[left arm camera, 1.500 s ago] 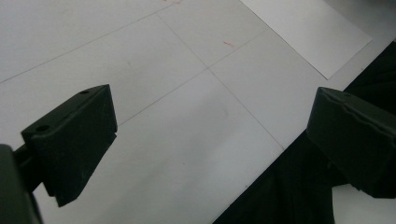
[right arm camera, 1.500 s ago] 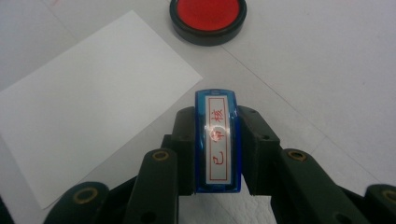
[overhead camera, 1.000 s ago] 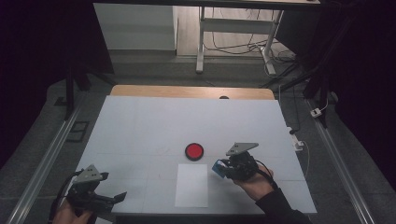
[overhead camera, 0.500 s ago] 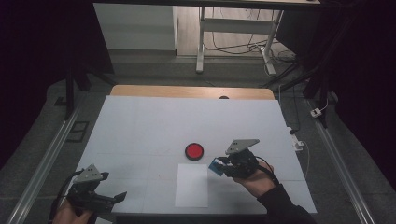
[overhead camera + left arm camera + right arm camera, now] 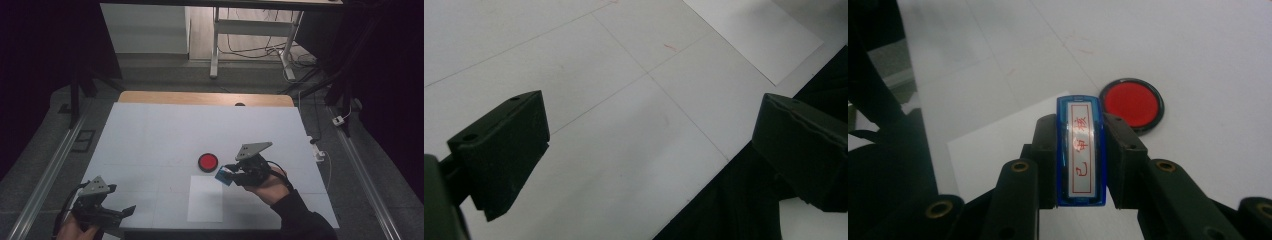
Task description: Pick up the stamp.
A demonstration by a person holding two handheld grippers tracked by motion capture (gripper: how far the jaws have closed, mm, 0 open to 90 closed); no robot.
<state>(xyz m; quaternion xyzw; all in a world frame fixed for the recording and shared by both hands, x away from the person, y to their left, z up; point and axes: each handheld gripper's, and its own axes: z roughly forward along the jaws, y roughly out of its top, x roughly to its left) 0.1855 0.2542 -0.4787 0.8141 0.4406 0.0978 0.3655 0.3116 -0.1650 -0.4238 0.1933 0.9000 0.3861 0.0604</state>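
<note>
Now held off the table (image 5: 150, 130): blue stamp (image 5: 1080, 150), clamped between the two black jaws of the right gripper (image 5: 1080, 160), pads pressing its long flat sides. Seen from above, stamp (image 5: 223, 175) poised over the near right part of the table, just past the right edge of the white paper sheet (image 5: 205, 198) and a little to the near right of the red ink pad (image 5: 208, 161). Compared with a second ago, carried slightly higher and nudged toward the ink pad, right gripper (image 5: 231, 172) shut on it throughout. Judged from that: probably a lift toward inking, or on the way back to the paper; which of the two, cannot tell.

Long axis of the stamp running along the line of the jaws, away from the hand, its labelled face with red characters turned up toward the gripper's camera; far end aimed between sheet (image 5: 1008, 135) and ink pad (image 5: 1131, 104).

Further out, left gripper (image 5: 107, 215) resting at the near left corner of the table, unmoved, jaws spread wide with nothing between them, only bare table (image 5: 624, 125) below.
</note>
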